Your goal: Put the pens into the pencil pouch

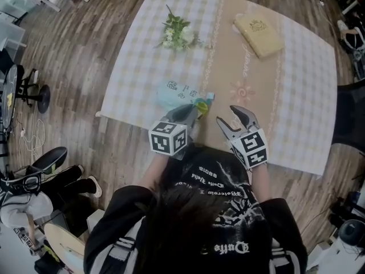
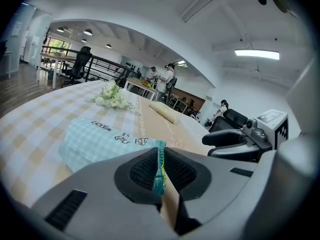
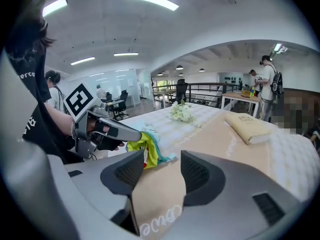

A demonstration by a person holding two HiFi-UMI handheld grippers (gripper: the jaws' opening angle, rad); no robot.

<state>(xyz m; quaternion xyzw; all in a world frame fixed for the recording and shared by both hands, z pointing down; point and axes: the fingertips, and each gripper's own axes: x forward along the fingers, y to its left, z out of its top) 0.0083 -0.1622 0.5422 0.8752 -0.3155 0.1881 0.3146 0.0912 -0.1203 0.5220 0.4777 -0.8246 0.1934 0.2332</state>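
Note:
The pale teal checked pencil pouch [image 1: 174, 94] lies near the table's front edge. My left gripper [image 1: 194, 111] is shut on its teal zipper edge [image 2: 160, 168], lifting the mouth so the yellow lining [image 3: 144, 145] shows. What lies inside I cannot make out. My right gripper [image 1: 227, 114] hovers just right of the pouch, open, with nothing between its jaws [image 3: 162, 173]; only the tan table runner shows there. In the left gripper view the right gripper [image 2: 226, 143] sits off to the right, apart from the pouch. The right gripper view shows the left gripper [image 3: 107, 133] on its left.
A small bunch of white flowers [image 1: 178, 33] lies at the back left of the table [image 1: 296, 96]. A tan book [image 1: 259, 34] lies at the back right. The person's body is against the near edge. Chairs and people stand beyond the table.

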